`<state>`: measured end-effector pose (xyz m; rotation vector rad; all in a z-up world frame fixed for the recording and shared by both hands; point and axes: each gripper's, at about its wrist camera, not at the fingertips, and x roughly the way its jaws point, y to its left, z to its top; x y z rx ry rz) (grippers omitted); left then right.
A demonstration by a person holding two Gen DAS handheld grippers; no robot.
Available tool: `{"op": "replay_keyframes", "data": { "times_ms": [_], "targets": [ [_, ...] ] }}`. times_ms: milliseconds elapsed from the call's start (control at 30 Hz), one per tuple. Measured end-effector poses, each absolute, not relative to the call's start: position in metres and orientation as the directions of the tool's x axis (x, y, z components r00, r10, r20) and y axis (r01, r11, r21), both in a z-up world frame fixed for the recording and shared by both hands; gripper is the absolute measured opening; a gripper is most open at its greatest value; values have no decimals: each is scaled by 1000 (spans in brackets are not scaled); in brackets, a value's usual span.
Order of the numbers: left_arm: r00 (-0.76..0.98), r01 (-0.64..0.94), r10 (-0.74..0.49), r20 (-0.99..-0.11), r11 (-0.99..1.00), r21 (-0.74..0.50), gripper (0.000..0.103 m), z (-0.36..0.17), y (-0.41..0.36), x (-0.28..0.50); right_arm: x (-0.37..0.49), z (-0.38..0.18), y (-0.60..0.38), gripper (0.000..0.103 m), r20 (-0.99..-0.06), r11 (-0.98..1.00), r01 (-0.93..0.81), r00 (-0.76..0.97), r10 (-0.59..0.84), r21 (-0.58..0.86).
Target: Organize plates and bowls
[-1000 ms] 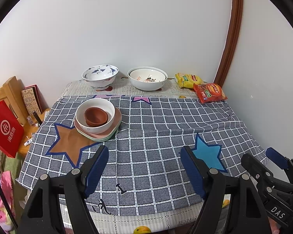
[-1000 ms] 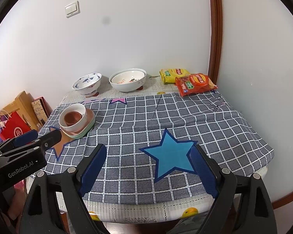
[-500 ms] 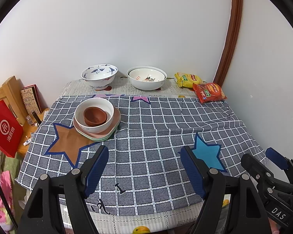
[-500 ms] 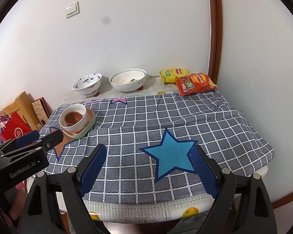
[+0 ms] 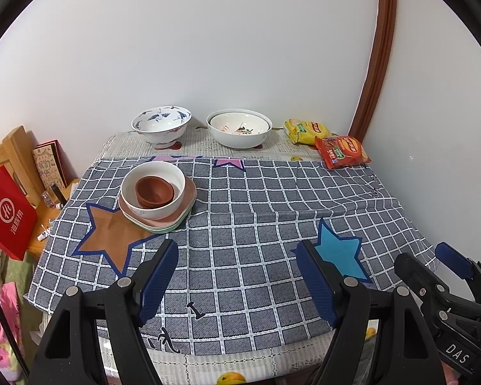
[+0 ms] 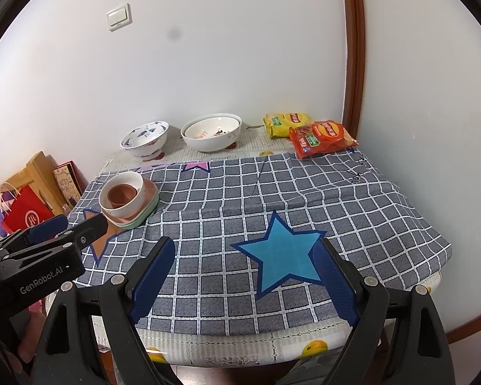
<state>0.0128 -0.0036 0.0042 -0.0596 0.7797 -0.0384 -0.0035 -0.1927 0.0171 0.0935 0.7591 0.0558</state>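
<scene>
A small brown bowl [image 5: 153, 190] sits inside a white bowl [image 5: 173, 203], which rests on stacked pink and green plates [image 5: 163, 224] at the table's left; the stack also shows in the right wrist view [image 6: 144, 207]. A blue-patterned bowl [image 5: 161, 125] and a large white bowl [image 5: 239, 131] stand at the back. My left gripper [image 5: 239, 280] is open and empty above the table's front edge. My right gripper [image 6: 245, 280] is open and empty over the blue star [image 6: 280, 256].
A checked cloth [image 5: 240, 218] covers the table. A yellow snack bag [image 5: 306, 131] and a red snack bag [image 5: 343, 151] lie at the back right by the wall. A red paper bag [image 5: 6, 211] and wooden items stand left of the table.
Both grippers have drifted back slightly from the table; the view has shifted a little. Nothing on the table has moved.
</scene>
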Motion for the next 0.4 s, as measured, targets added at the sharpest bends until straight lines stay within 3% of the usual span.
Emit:
{"op": "replay_keyframes", "data": {
  "times_ms": [400],
  "targets": [
    [700,10,-55,-712,998,-68,74,-3,-2,32,11,14,-187,87,-690,995,-26,718,86,97]
  ]
}}
